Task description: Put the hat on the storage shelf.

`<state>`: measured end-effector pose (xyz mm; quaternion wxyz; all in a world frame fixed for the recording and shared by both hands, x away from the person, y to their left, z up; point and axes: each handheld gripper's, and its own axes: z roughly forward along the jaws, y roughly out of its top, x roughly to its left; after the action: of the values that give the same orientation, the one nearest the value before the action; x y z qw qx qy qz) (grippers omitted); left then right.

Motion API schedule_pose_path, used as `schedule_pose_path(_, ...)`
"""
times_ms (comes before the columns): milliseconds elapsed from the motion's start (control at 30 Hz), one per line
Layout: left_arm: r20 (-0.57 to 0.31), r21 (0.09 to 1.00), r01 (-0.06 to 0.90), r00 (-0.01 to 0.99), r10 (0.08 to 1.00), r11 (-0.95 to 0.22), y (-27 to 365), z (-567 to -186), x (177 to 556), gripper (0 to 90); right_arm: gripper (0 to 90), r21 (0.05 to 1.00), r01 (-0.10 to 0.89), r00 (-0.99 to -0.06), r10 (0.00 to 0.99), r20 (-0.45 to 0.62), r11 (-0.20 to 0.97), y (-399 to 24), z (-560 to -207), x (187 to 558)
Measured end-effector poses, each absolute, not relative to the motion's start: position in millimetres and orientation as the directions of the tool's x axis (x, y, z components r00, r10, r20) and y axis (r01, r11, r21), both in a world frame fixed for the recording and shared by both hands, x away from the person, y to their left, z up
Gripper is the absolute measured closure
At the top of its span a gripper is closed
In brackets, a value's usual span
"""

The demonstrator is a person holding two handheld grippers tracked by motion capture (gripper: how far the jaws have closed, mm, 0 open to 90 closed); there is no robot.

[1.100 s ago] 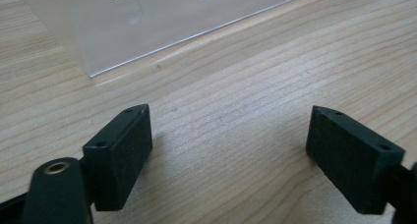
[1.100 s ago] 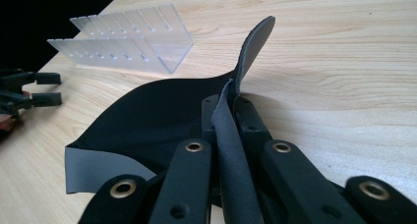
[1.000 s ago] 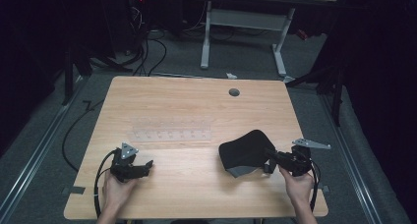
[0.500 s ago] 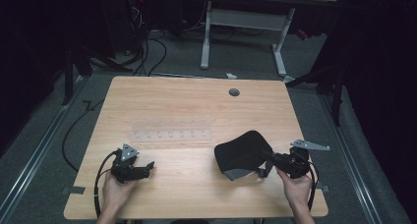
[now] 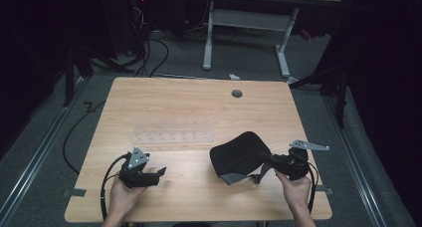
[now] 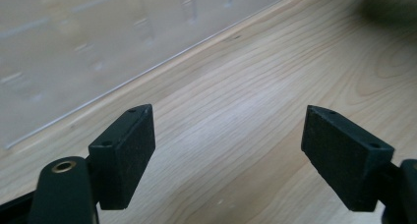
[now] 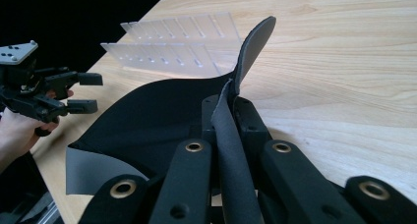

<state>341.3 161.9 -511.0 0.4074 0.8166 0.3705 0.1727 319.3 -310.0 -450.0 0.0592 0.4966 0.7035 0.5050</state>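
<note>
Black mat pinched at its edge by our right gripper, near the table's right front.

We are holding the black mat (image 5: 238, 156) lifted and curled above the wooden table (image 5: 199, 102), our right gripper (image 7: 231, 113) clamping its edge. The clear slotted rack (image 5: 171, 132), its slots holding nothing, is lying just beyond. We are keeping our left gripper (image 6: 226, 150) spread wide over bare wood.
</note>
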Motion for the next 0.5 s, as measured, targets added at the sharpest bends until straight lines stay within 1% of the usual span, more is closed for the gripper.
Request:
schedule_pose_path(267, 0.021, 0.814, 0.382, 0.733, 0.68, -0.438, 142.0, -496.0, 332.4, 21.8, 85.8, 0.769, 0.64, -0.519, 0.74, 0.428, 0.004, -301.0, -446.5, 322.4)
schedule_pose_path(500, 0.024, 0.823, 0.344, 0.775, 0.631, -0.453, 124.5, -486.5, 327.2, 20.7, 85.8, 0.768, 0.641, -0.533, 0.727, 0.433, 0.012, -291.7, -442.4, 325.4)
